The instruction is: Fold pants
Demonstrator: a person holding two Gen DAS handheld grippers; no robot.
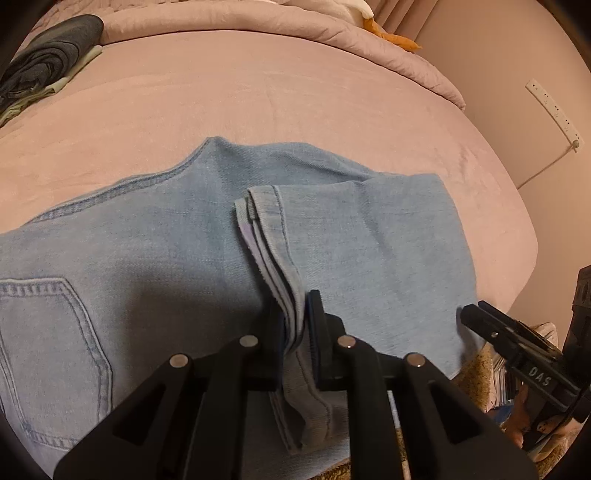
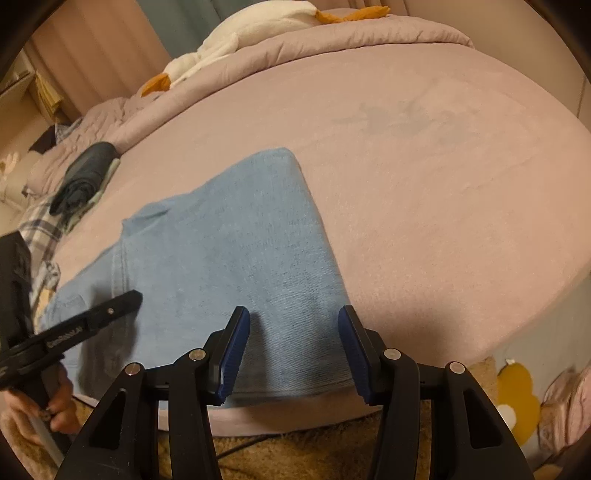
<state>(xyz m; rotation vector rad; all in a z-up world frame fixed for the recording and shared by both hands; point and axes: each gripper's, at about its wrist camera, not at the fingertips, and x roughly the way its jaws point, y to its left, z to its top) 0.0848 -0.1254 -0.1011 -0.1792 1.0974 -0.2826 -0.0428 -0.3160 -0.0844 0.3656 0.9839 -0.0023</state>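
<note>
A: Where are the jeans point(image 1: 159, 236) seen?

B: They are spread on the pink bed point(image 1: 280, 96), filling the lower and middle part of the left wrist view. A back pocket point(image 1: 48, 354) is shown at lower left, with a stitched seam running along the upper edge of the denim. The leg hems point(image 1: 264, 236) have been laid over the seat area, near the centre of the frame.

A: And how are the hems held?

B: The layered cuff edges are clamped between the pads of the left gripper point(image 1: 297, 325), at lower centre. The jaws are pressed onto the fabric from both sides.

A: What is shown of the other tool?

B: In the right wrist view the right gripper point(image 2: 293, 350) is seen at lower centre with its blue pads point(image 2: 234, 354) held wide apart; nothing is gripped. The folded denim point(image 2: 236, 251) lies beneath and beyond them, close to the near bed edge. The same tool is glimpsed at the right edge of the left wrist view, just beside the folded leg.

A: What else is visible?

B: A dark folded garment point(image 1: 44, 62) is lying at upper left of the left wrist view, well apart from the jeans. A pink duvet point(image 2: 317, 37) is bunched along the top, with a white and orange plush toy point(image 2: 255, 26) resting on it. A power strip point(image 1: 554, 110) is seen on the wall at upper right, and a tan rug point(image 2: 295, 450) at the bottom of the right wrist view.
</note>
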